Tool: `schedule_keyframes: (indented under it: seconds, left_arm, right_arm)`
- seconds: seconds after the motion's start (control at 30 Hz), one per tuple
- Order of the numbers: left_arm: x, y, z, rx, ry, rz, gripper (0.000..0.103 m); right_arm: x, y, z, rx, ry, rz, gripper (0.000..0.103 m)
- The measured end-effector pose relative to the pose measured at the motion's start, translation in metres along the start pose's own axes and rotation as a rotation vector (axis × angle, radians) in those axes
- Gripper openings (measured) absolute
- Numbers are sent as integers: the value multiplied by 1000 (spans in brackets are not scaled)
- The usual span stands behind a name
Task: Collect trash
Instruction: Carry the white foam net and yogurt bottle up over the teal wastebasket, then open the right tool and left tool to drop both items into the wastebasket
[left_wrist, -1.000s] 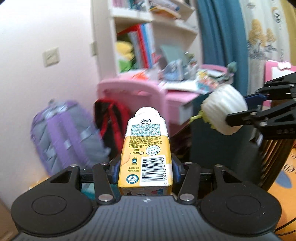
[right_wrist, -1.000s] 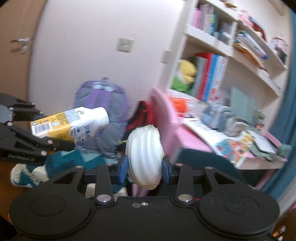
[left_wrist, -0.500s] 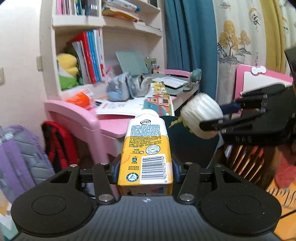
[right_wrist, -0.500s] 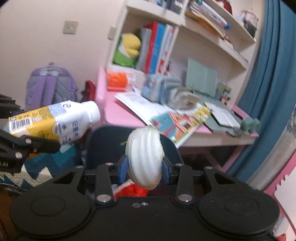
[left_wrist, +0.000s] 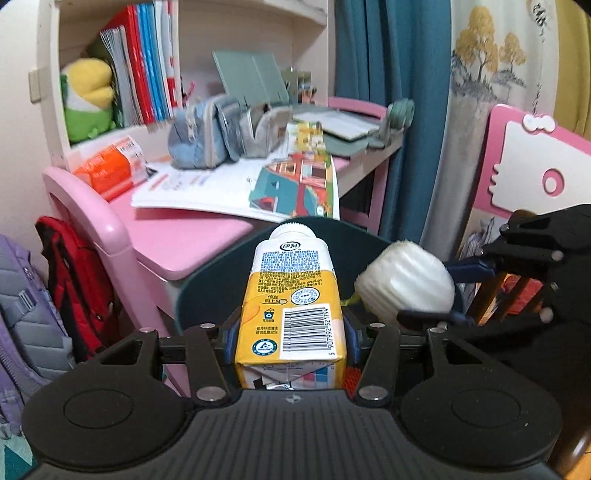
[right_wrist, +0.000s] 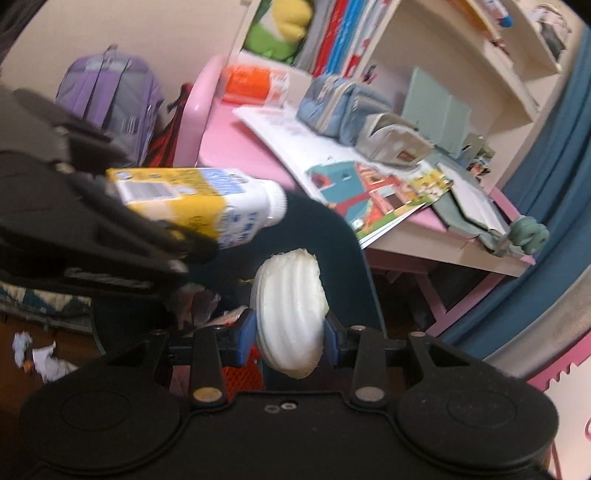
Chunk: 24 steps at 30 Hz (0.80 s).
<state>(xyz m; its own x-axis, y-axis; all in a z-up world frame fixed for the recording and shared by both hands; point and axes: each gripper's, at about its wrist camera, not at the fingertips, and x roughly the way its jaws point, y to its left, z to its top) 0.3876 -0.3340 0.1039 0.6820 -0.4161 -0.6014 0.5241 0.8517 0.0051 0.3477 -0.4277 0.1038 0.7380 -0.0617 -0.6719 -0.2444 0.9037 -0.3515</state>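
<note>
In my left gripper (left_wrist: 291, 338) sits a yellow and white milk carton (left_wrist: 291, 310), cap pointing away from me. Its near face carries a barcode, a round recycling mark and small Chinese print too fine to read, with an oval logo under the cap. My blue pads pinch it on both sides. My right gripper (right_wrist: 289, 336) is clamped the same way on a ribbed white paper cup (right_wrist: 289, 314), squeezed flat. Both pieces hang over the dark teal bin (left_wrist: 221, 273), just beside the pink desk (left_wrist: 177, 229).
</note>
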Motion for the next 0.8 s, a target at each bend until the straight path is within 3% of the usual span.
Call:
schedule_keyframes:
  seconds: [0.33,0.53,0.7,0.8]
  left_arm:
    - [45,-1,-5,-3,112,-24,51]
    - [58,1,-9,-1,155,-29,51]
    - [57,5,-11,-18,156,-42,52]
    - [51,7,-12,-33,141,-38,57]
  right_arm:
    - [24,1,1,-32,86,51,36]
    - [30,0,-1,-24,118,70,41]
    - [28,0,-3,-19,121,74,46]
    - [23,1,-3,-12,115,72,47]
